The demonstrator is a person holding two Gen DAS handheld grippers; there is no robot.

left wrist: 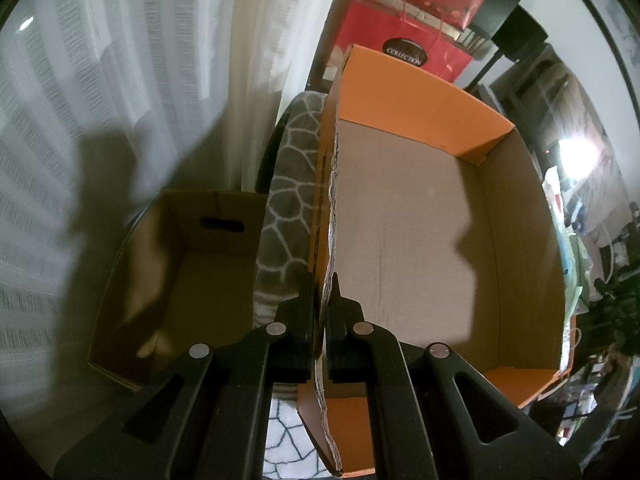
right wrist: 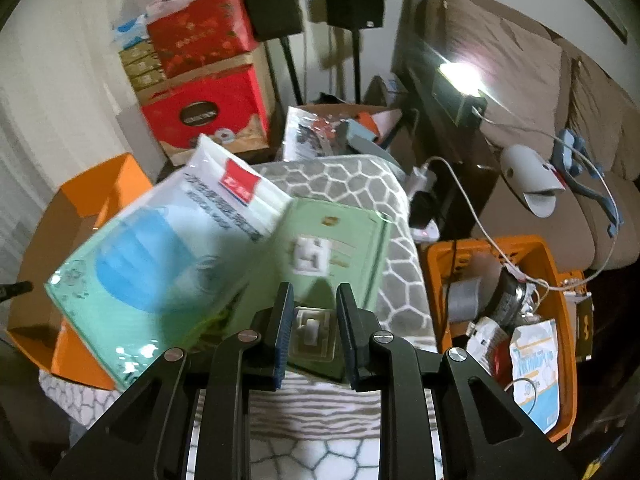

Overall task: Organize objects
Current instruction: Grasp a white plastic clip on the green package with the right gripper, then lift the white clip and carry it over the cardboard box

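Note:
My left gripper (left wrist: 323,280) is shut on the thin side wall of an orange cardboard box (left wrist: 420,92), one finger outside and one inside. The box's brown floor is bare. In the right wrist view the same orange box (right wrist: 92,188) sits at the left. My right gripper (right wrist: 314,292) is closed onto the clear blister of a flat green card package (right wrist: 340,236), with a pad touching each side. A blurred pack of blue face masks (right wrist: 160,248) leans tilted over the green package's left side and over the box rim.
A brown cardboard box (left wrist: 208,264) stands left of the orange one, a grey patterned blanket (left wrist: 286,200) between them. An orange crate (right wrist: 432,264) of cables and packets sits at the right. Red gift boxes (right wrist: 208,104), speakers and a brown sofa (right wrist: 520,60) lie behind.

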